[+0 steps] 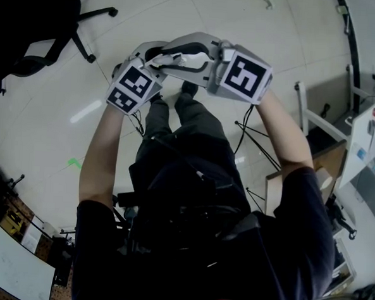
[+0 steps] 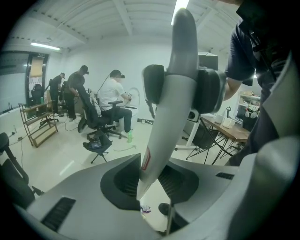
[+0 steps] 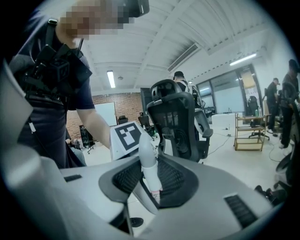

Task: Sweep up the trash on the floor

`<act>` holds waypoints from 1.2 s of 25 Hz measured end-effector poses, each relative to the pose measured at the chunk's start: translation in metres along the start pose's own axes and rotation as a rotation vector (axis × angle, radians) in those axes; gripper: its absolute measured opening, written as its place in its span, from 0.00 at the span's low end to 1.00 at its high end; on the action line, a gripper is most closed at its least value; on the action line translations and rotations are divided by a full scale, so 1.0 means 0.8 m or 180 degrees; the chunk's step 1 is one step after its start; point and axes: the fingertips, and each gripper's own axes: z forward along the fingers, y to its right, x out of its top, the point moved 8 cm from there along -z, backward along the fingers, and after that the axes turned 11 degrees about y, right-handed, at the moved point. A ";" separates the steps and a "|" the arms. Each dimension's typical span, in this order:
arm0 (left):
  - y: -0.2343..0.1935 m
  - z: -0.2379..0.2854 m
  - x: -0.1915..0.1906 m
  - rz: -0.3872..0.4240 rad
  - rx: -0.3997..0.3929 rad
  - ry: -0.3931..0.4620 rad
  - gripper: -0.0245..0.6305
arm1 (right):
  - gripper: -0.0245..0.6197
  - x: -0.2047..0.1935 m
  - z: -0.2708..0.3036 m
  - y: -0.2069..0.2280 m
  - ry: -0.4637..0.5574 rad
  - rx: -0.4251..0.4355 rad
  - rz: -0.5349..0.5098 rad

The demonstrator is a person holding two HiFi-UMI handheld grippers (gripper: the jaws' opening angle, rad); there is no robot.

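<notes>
A long pale grey-white handle (image 2: pixel 168 103) stands up through my left gripper (image 2: pixel 149 180), which is shut on its lower part. Higher up the same handle, the dark pads (image 2: pixel 153 84) of the right gripper clamp it. In the right gripper view the handle's rounded top end (image 3: pixel 146 154) pokes up between the jaws of my right gripper (image 3: pixel 152 185), shut on it. The left gripper's marker cube (image 3: pixel 127 136) sits just behind. From the head, both grippers (image 1: pixel 154 56) (image 1: pixel 181 51) meet over my feet. A small coloured scrap (image 2: pixel 145 209) lies on the floor below. The tool's lower end is hidden.
A black office chair (image 1: pixel 37 23) stands at the far left, and a mesh chair (image 3: pixel 180 122) is close ahead of the right gripper. Seated and standing people (image 2: pixel 112 93), a wooden rack (image 2: pixel 37 122) and a desk (image 2: pixel 229 129) ring the pale floor. A dark round foot (image 2: pixel 164 208) shows below.
</notes>
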 end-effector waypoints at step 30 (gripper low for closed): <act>-0.038 0.006 0.068 0.0811 0.0058 -0.0017 0.16 | 0.20 0.051 0.000 0.029 0.0094 -0.0646 -0.0637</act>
